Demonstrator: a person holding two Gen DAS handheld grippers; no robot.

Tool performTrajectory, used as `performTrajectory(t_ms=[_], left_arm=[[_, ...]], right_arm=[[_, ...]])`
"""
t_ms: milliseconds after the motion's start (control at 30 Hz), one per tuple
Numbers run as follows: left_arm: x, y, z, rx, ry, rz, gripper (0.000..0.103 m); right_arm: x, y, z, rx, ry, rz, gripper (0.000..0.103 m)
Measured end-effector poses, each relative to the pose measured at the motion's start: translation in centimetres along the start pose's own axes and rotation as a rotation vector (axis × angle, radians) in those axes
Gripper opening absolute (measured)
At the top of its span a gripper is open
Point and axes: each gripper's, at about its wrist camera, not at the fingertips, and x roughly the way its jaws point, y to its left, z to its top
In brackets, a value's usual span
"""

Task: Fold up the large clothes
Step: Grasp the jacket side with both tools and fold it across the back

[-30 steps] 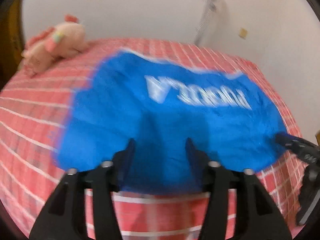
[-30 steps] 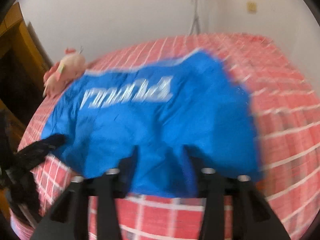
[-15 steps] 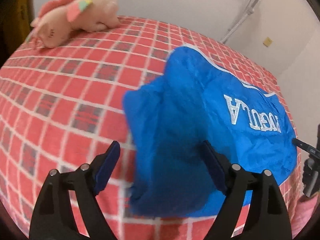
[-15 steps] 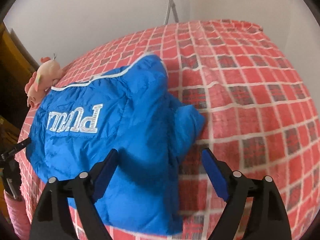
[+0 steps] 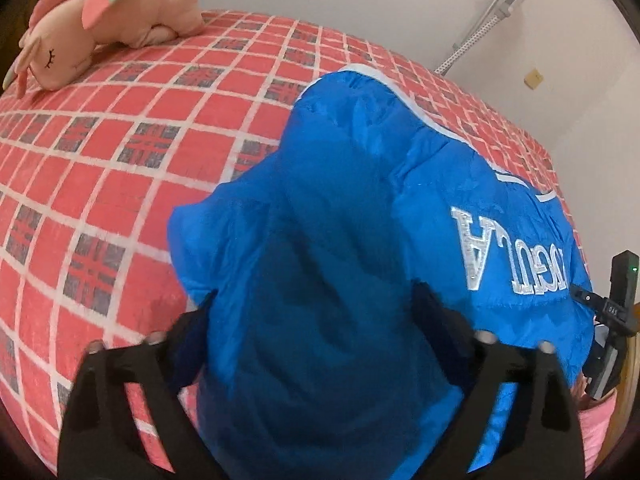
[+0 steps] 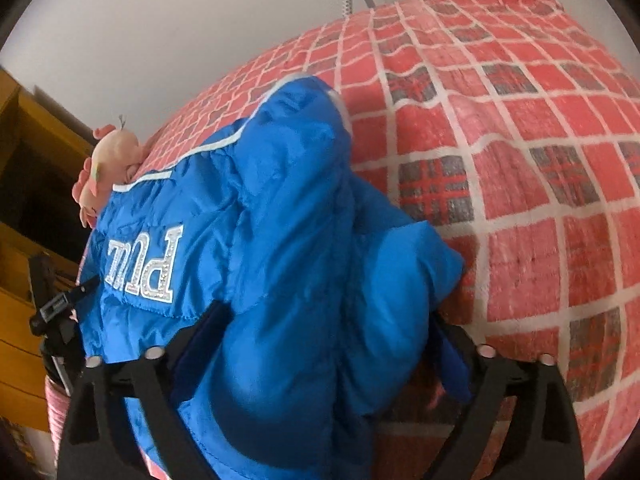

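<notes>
Puffy blue quilted jacket (image 5: 360, 240) bunched on a red checked bedspread (image 5: 120, 160)
Left gripper (image 5: 316, 340) and right gripper (image 6: 320, 344) straddle its folds, jaws closing, grip unclear; pink plush toy (image 5: 112, 20) beside white wall (image 6: 160, 40).

Your right gripper (image 6: 320, 344) straddles a puffy fold of the blue jacket (image 6: 280, 240), its jaws closing around the fabric. White lettering (image 6: 144, 264) sits at nine o'clock, a pink plush toy (image 6: 108, 160) at ten, and the red checked bedspread (image 6: 520, 160) spreads toward two.
</notes>
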Motion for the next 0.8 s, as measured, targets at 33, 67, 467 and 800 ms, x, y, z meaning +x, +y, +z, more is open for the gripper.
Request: performTrajectory(t_ms=[33,67,467,800], left_arm=[[-0.3,-0.3,-0.2,0.008,-0.012,0.009,0.07],[-0.6,-0.7,-0.4,0.025,-0.027,0.022,0.065],[-9.4,-4.8,-2.3,0.135,-0.204,0.007,0.013],[-20.1,-4.6,-7.8,0.182,-0.293,-0.078,0.013]], right_arm=[[-0.2,0.2,-0.1,0.001,-0.009,0.023,0.061],[-0.5,0.5,-0.3,0.008,-0.02,0.042,0.048],[-8.5,5.9,-2.1,-0.076,-0.168,0.068,0.018],[-17.5,11.0,-8.2,-0.125,-0.209,0.114,0.018]])
